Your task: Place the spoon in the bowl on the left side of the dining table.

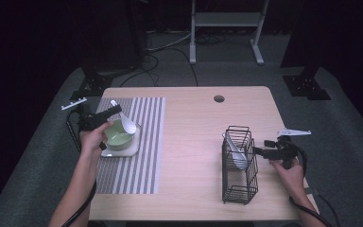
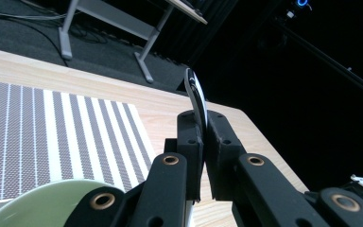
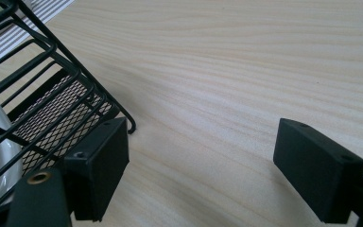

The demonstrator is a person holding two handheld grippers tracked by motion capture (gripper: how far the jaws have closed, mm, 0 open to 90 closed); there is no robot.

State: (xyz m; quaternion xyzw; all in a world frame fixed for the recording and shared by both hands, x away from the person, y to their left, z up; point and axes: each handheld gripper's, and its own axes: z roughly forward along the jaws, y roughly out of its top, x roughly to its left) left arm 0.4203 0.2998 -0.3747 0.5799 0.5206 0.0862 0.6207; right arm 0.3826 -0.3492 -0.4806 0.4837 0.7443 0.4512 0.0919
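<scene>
My left forearm enters from the bottom of the high view and angles up over the striped placemat. My left hand carries the left gripper, levelled across the green bowl. Its jaws are clamped tight on the white spoon, gripped near the handle end; the spoon's bowl lies over the far rim of the green bowl. The green bowl sits on a white plate on the placemat.

The left gripper view adds the grip itself: the spoon stands edge-on between the two pads, rising above them, with the green bowl's rim at lower left.

Right side: my right hand rests near the table's right edge, holding the right gripper level, pointing at the black wire caddy, just beside it. The caddy holds another white spoon.

The right gripper view shows the right gripper with jaws wide apart and nothing between them, only bare table; the caddy is close to the left pad.
</scene>
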